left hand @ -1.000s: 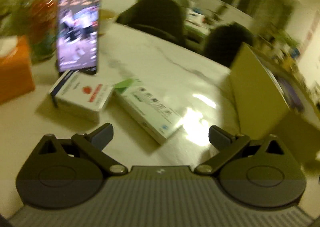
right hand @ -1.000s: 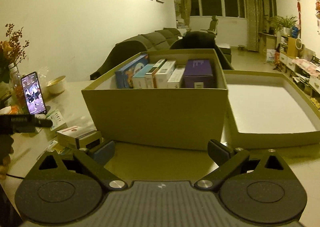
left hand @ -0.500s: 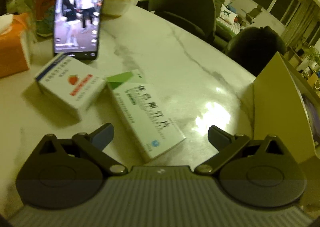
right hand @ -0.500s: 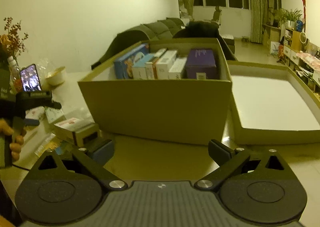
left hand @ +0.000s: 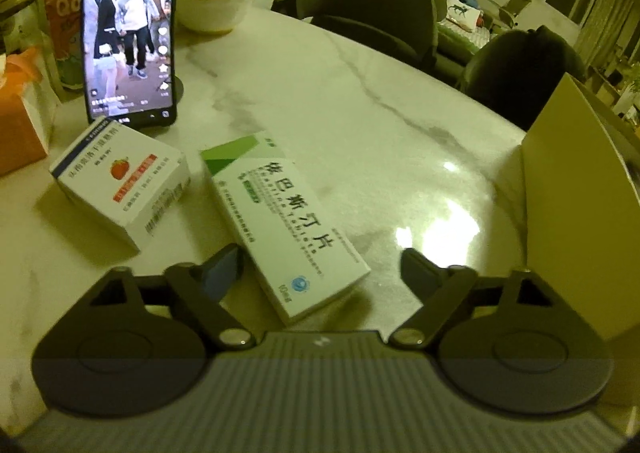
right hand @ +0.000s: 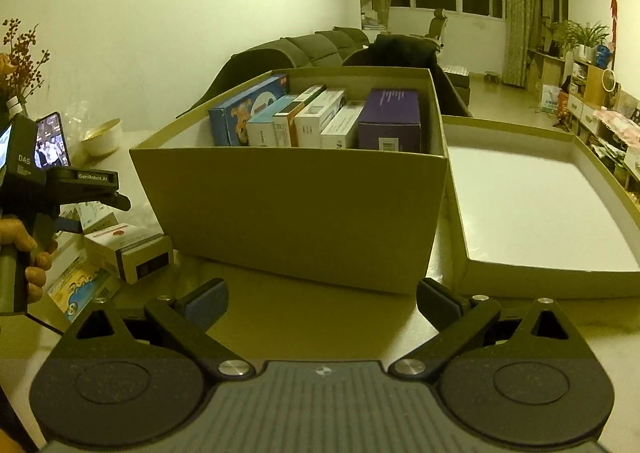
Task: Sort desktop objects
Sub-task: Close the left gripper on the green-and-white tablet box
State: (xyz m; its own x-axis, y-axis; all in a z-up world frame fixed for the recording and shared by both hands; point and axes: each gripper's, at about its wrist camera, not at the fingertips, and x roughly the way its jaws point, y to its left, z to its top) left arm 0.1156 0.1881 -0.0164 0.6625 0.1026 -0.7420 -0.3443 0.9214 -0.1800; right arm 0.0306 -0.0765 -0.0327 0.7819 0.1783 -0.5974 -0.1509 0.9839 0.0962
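A green-and-white medicine box lies flat on the marble table, its near end between the fingers of my left gripper. The jaws are closing; the left pad is close beside the box's edge and the right pad still stands apart from it. Left of it lies a white box with a strawberry picture. My right gripper is open and empty in front of a cardboard box that holds several upright packs. In the right wrist view my left gripper is at the far left, held by a hand.
A lit phone stands on a stand behind the boxes, with a bowl and an orange tissue box nearby. The cardboard box's lid lies open-side up at right. A small red-topped box and a flat colourful pack lie at left.
My left gripper has moved in over the green-and-white box, whose near end now lies between the fingers, and the jaws have narrowed. The right gripper has barely shifted.
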